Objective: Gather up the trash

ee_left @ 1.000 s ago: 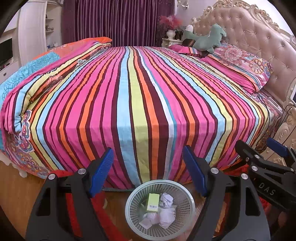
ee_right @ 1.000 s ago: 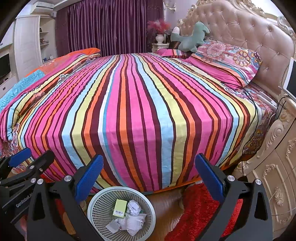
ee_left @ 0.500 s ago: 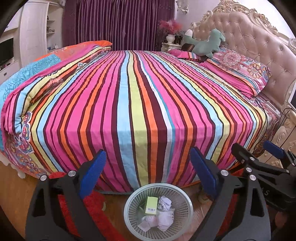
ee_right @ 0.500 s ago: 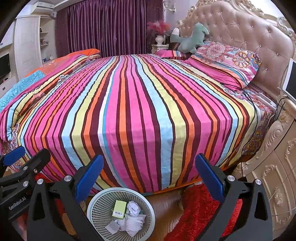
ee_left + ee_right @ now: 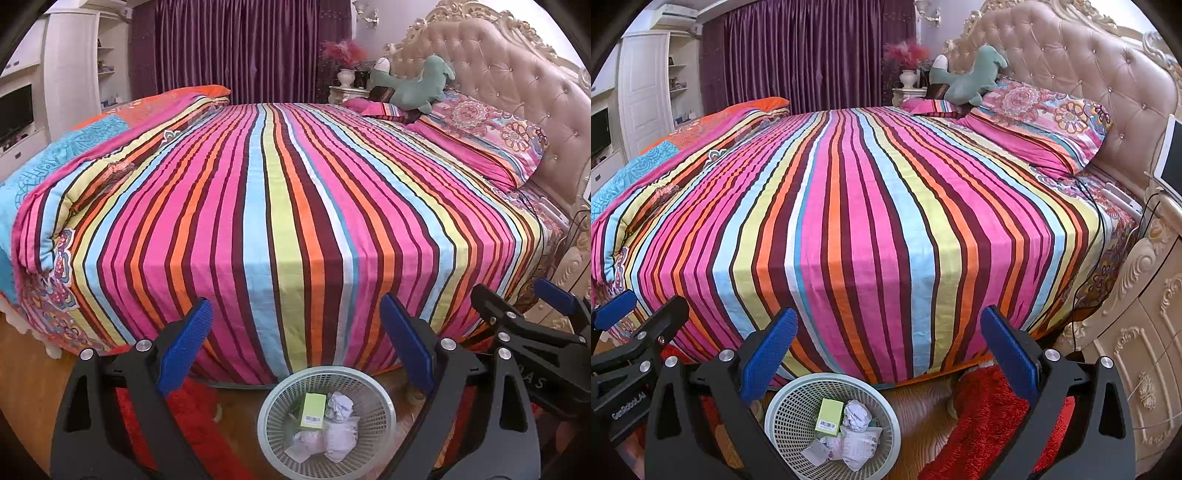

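A pale green mesh wastebasket [image 5: 373, 397] stands on the floor by the bed's near side; it also shows in the right wrist view [image 5: 798, 410]. Inside lie a light green box [image 5: 314, 410], crumpled white paper [image 5: 340, 404] and white wrappers [image 5: 857, 445]. My left gripper [image 5: 295, 339] is open and empty, held above the basket. My right gripper [image 5: 888, 350] is open and empty, above and right of the basket. Each gripper shows at the edge of the other's view.
A large bed with a striped cover [image 5: 288, 206] fills the view, with a folded quilt [image 5: 55, 177] at left, pillows [image 5: 1041, 125] and a green plush toy [image 5: 417, 85] by the tufted headboard. Red shaggy rugs [image 5: 982, 417] lie on the wooden floor. A carved nightstand [image 5: 1145, 332] stands right.
Both grippers have risen and drawn back a little from the bed; the basket sits lower in the left wrist view. Both stay open and empty.
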Motion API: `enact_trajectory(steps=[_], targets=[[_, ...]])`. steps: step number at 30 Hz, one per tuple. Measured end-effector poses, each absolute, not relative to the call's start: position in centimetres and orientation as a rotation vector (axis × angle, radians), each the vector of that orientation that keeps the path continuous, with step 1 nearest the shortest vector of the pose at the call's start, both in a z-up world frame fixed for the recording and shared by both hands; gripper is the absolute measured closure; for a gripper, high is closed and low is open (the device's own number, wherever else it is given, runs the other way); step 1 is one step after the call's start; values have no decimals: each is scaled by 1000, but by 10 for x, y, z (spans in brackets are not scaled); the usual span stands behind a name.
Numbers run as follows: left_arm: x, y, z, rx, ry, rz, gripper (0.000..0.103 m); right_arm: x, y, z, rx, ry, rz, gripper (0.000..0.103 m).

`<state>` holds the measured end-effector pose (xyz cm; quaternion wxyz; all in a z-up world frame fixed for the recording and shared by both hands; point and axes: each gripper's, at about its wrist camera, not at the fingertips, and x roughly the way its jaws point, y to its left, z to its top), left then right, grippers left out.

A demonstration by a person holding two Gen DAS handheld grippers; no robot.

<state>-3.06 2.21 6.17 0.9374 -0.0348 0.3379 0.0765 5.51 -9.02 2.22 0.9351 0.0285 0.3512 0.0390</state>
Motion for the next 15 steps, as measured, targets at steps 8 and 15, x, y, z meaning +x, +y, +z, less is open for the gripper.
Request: enact_trajectory(steps=[8, 15], targets=[[-31, 28, 62, -95, 682, 165, 14, 55, -89, 21, 59, 721, 78, 8], [-30, 25, 60, -83, 689, 156, 14, 55, -90, 20, 67, 726, 73, 8]])
